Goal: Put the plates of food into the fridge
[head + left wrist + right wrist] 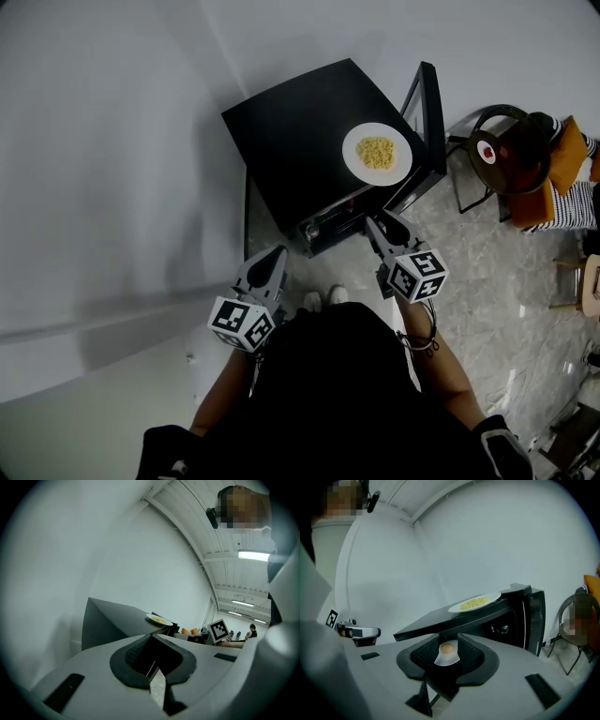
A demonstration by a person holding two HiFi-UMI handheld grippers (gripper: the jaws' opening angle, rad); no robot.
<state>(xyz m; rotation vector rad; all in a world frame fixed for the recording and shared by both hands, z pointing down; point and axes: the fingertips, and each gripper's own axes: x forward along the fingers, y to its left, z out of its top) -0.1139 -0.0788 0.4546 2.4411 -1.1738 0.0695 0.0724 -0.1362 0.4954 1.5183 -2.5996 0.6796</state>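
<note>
One plate (352, 155) with yellow food (377, 152) stands on top of the black fridge (291, 141), near its front edge, toward the corner where the open door (427, 112) hangs. In the right gripper view a small plate (441, 660) with a round orange piece shows through the gap of the fingers. It lies lower down, apparently inside the fridge, and the pads do not touch it. So the right gripper (382, 225), just before the fridge's front, has its fingers released and holds nothing. The left gripper (274, 255), beside the fridge's near corner, has its fingers clenched on nothing. The step in hand seems to be fetching the plate on top: the next move calls for taking it by the rim, keeping it level, and bringing it down past the front edge into the fridge
</note>
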